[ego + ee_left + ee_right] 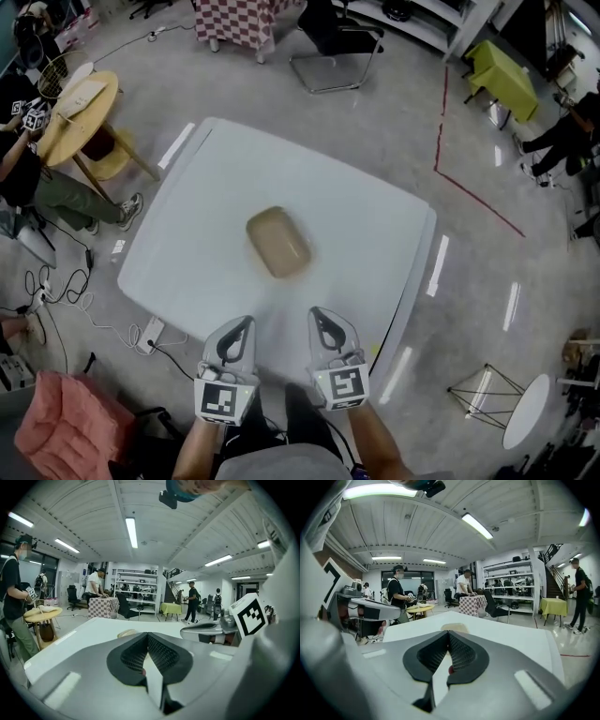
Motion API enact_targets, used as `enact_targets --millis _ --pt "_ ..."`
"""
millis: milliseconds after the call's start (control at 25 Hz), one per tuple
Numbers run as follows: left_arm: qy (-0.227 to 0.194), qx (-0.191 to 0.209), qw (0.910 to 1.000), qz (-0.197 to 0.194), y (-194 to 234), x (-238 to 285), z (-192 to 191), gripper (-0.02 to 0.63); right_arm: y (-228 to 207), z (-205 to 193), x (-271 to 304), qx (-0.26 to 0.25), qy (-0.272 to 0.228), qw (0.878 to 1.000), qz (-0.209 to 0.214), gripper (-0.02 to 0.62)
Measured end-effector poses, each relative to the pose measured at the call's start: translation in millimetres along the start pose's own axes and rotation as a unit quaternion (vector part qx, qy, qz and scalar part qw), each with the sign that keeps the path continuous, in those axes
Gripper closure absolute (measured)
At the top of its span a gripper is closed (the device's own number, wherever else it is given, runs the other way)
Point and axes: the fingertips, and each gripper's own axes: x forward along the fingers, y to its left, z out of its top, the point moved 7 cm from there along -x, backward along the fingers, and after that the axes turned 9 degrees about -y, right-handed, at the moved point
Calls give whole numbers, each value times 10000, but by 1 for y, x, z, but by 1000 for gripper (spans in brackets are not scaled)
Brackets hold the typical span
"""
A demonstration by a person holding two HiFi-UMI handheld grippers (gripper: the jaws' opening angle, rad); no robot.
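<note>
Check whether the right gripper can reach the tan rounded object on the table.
Probably yes: only bare table lies between the right gripper and the tan rounded object, nothing blocking. Its jaws are shut and empty, so they'd need opening first.

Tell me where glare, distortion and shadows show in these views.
Head view: fisheye bends the edges of the white rectangular table, ceiling lights glare as white streaks on the glossy grey floor, and the tan rounded object casts only a faint shadow. Left gripper view: dark round vignette, with the ceiling tube light blown out. Right gripper view: same vignette, with the overhead strip light overexposed.
</note>
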Motion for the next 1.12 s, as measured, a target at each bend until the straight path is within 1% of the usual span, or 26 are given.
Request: enact_targets --millis 280,400,520,680,760,880,1000,1120 --pt "92 -92 9999 -46 8 19 -21 594 -11 -26 22 -135 246 9996 -73 591" --pt "112 -117 9998 -64 9 25 -28 594 -15 -32 29 -520 329 9981 -63 591" --pt "131 -145 9998 -55 8 29 -33 594 -17 -38 34 -1198 404 9920 -51 591" --pt "150 -120 9998 -43 6 30 -36 594 -16 -39 42 -2113 498 9761 11 583" --pt "150 -159 9998 1 6 30 -38 594 -14 -44 48 -2548 571 9652 108 535" --pt "185 -81 9998 -12 5 28 -42 594 -11 -53 55 -3196 632 9453 160 500" --pt "184 -114 9998 32 5 25 -43 594 -9 -58 63 -3625 636 9296 207 443" --pt "202 -128 9997 58 5 23 -46 594 -10 -64 70 -3891 667 9186 203 394"
